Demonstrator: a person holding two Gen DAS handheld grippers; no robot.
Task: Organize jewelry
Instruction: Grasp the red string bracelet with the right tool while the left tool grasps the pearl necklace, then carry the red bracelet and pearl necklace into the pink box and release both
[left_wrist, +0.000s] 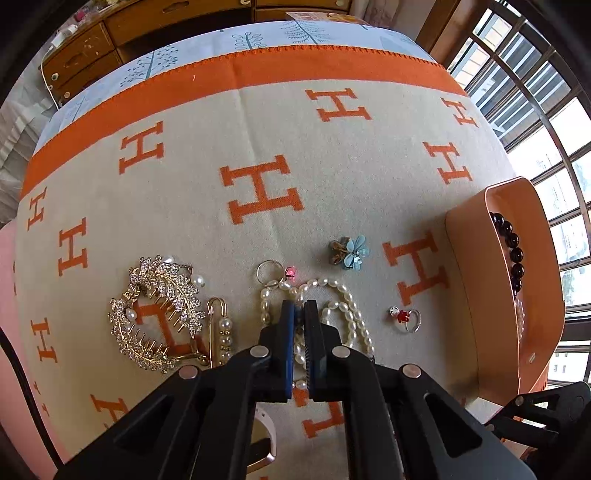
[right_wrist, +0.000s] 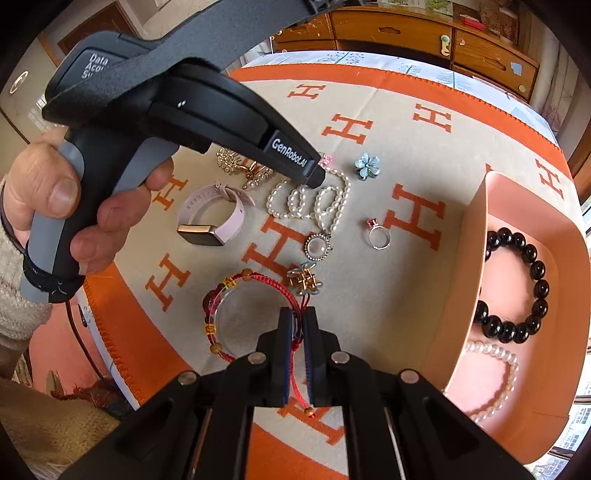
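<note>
My left gripper (left_wrist: 299, 306) is shut on the pearl necklace (left_wrist: 343, 314), which lies looped on the H-patterned blanket (left_wrist: 258, 129); it also shows in the right wrist view (right_wrist: 310, 201) with the left gripper's tip (right_wrist: 314, 177) on it. My right gripper (right_wrist: 298, 314) is shut on the red cord bracelet (right_wrist: 236, 314) near the blanket's front edge. The peach tray (right_wrist: 476, 258) on the right holds a black bead bracelet (right_wrist: 517, 288) and a pearl bracelet (right_wrist: 495, 376).
On the blanket lie a gold rhinestone hair comb (left_wrist: 159, 314), a pearl pin (left_wrist: 221, 332), a blue flower brooch (left_wrist: 351, 251), a red-stone ring (left_wrist: 406, 317), a pink watch (right_wrist: 210, 218), a round pendant (right_wrist: 317, 246) and a knot brooch (right_wrist: 304, 280). Wooden drawers (right_wrist: 424, 33) stand behind.
</note>
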